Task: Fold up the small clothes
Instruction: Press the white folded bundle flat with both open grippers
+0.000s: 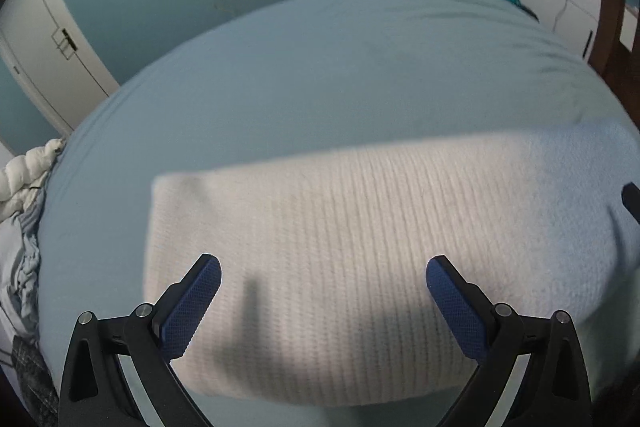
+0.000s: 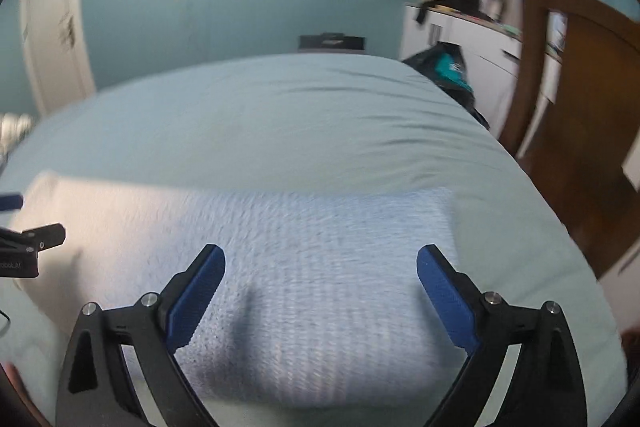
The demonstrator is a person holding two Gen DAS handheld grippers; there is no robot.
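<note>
A folded ribbed knit garment, pale white, lies flat on a light blue bed sheet, filling the lower half of both views. At 7 o'clock in the left view, rumpled white bedding sits at the bed's edge. The left gripper hovers over the garment, released, fingers spread wide. The right gripper likewise hangs released above it. A brown wooden chair stands at 2 o'clock.

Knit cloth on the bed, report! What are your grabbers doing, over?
Left gripper open, right gripper open, both empty. Knit cloth lying flat on the bed sheet. Nothing in the way.
</note>
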